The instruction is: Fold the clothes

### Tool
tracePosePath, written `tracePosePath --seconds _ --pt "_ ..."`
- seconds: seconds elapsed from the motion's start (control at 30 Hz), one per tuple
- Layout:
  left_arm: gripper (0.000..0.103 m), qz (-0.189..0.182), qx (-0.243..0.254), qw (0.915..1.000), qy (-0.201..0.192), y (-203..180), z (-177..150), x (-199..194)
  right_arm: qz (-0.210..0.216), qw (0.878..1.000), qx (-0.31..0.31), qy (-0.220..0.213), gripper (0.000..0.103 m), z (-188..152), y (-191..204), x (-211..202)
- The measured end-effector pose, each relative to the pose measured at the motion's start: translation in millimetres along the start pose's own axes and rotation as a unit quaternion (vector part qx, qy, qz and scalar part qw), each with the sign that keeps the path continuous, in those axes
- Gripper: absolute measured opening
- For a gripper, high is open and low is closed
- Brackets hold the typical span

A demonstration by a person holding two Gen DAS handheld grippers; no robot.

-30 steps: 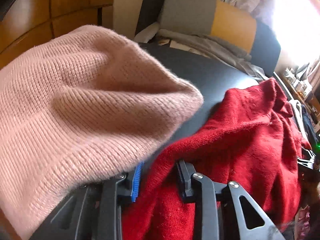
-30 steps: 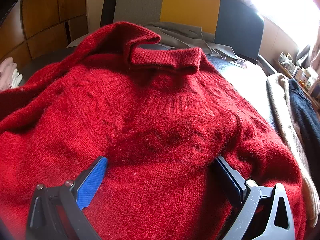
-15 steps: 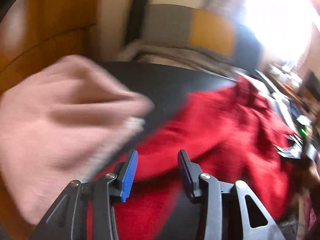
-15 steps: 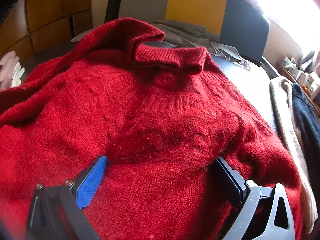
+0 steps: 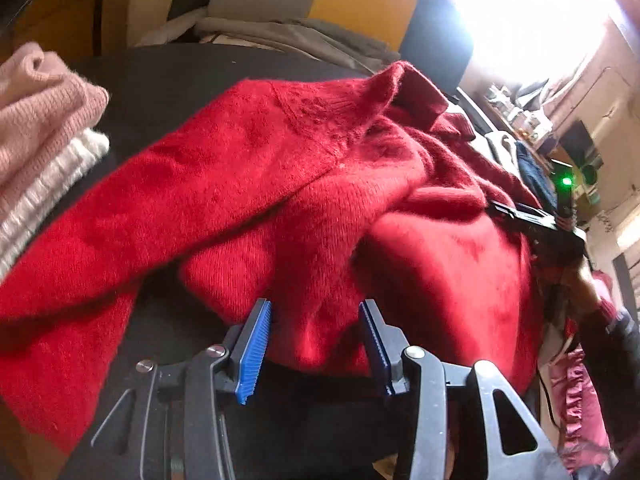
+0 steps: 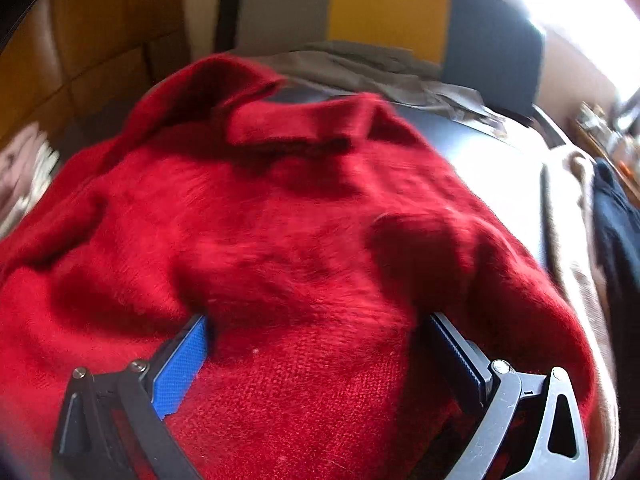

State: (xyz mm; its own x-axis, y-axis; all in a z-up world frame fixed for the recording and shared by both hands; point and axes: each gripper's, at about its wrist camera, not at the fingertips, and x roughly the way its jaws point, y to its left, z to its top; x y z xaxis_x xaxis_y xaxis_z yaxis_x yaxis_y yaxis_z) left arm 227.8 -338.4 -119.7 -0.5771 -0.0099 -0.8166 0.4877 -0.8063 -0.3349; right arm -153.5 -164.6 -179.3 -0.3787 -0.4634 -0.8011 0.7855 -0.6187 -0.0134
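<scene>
A fluffy red sweater [image 5: 304, 184] lies rumpled on a dark table [image 5: 168, 76]; it fills the right wrist view [image 6: 280, 248], collar at the far side. My left gripper [image 5: 316, 320] is open, jaws either side of a bunched fold at the sweater's near edge, not closed on it. My right gripper [image 6: 316, 336] is wide open with the sweater's knit between its fingers, pressing into the cloth. The right gripper also shows in the left wrist view at the sweater's right edge, blurred.
A folded pink sweater [image 5: 44, 100] on a white knit [image 5: 48, 176] lies at the table's left. A beige garment [image 6: 576, 248] and a dark navy one [image 6: 620, 216] lie at the right. A grey-yellow-navy chair [image 6: 380, 12] with grey cloth stands behind.
My left gripper has swung right, away from the pink sweater, and now straddles the red sweater's near fold. The right gripper has pushed slightly into the red sweater; its view is blurred.
</scene>
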Motion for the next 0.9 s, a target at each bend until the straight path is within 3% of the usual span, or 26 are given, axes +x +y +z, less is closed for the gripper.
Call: tracePosePath --seconds 0.17,0.37,0.47,0.53,0.63,0.73,0.9 --pt "0.052 -0.022 0.01 0.9997 0.009 -15 -4 5 -0.022 0.999 0.033 0.004 0.103 9 -46 9" --pt "0.055 0.007 0.027 0.9996 0.005 -29 0 13 -0.037 0.998 0.048 0.011 0.103 14 -64 9" --pt "0.055 -0.009 -0.005 0.9999 -0.011 -18 -1 -4 -0.079 0.996 0.025 0.021 0.103 14 -50 -8" --pt "0.055 -0.034 -0.032 0.9986 -0.022 -5 -5 -20 -0.098 0.995 -0.004 -0.01 0.103 11 -36 -34" --pt "0.055 -0.06 -0.066 0.996 -0.002 10 -17 -27 -0.04 0.997 -0.038 -0.055 0.103 -6 -6 -81" --pt "0.055 -0.079 -0.098 0.9918 0.021 14 -34 -14 0.005 0.995 -0.084 -0.059 0.103 -37 33 -109" --pt "0.057 -0.112 -0.116 0.9868 0.011 -6 -39 -1 -0.005 0.993 -0.115 -0.031 0.103 -79 70 -113"
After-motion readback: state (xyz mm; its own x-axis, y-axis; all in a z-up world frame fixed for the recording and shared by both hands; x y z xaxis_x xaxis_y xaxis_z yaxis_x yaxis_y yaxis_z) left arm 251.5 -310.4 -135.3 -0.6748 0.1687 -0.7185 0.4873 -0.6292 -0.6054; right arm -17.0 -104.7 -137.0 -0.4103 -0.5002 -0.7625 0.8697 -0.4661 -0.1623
